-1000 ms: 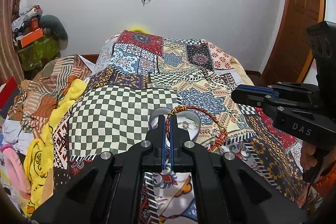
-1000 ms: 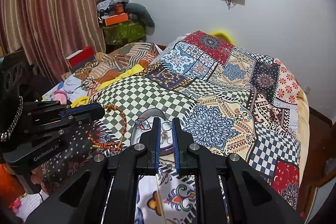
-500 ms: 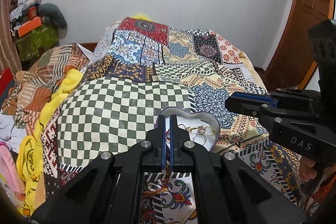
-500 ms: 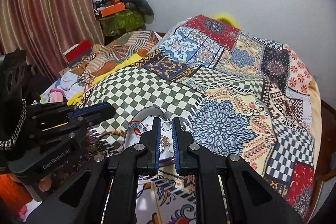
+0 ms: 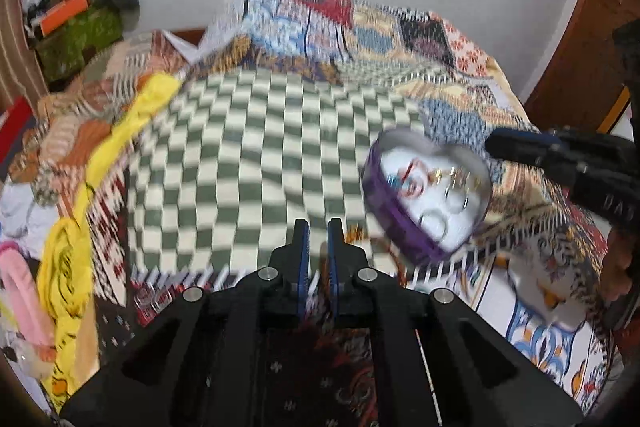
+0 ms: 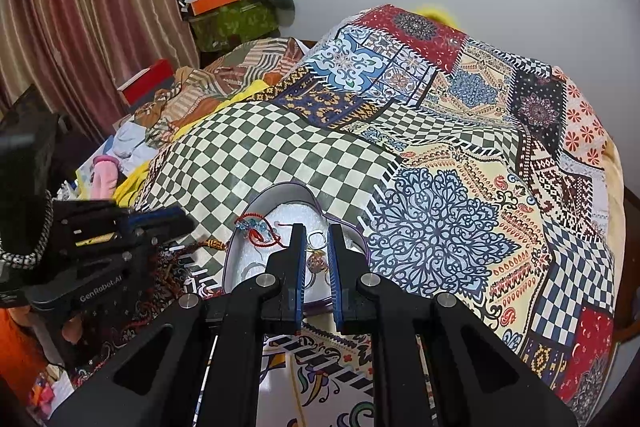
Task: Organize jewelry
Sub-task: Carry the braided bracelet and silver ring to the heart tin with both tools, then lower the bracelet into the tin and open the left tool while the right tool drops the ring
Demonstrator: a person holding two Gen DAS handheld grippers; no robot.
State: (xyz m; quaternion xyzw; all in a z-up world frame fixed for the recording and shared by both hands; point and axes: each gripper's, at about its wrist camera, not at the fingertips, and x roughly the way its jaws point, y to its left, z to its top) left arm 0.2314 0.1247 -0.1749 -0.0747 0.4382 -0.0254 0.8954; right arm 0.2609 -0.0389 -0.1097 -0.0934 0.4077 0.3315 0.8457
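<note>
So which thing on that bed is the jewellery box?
Find the green-and-white checked patch of the patchwork bedspread. At its near edge sits a heart-shaped tin with purple sides and a white lining, holding rings and a red cord bracelet with blue beads. Nothing else there is a container.

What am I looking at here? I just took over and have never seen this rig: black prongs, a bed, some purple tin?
There is no robot arm. A person holds a pair of hand-held tongs in each hand, and each carries a fisheye camera looking along its two fingers. So the black prongs at the bottom of each picture are that camera's own tongs: the left tongs in the blurred view, the right tongs in the sharp one. Each pair also shows at the other picture's edge. On the patchwork bedspread lies an open heart-shaped purple tin holding rings and a red cord bracelet. A braided bracelet lies on the quilt left of the tin. Both tongs are slightly open and hold nothing.
</note>
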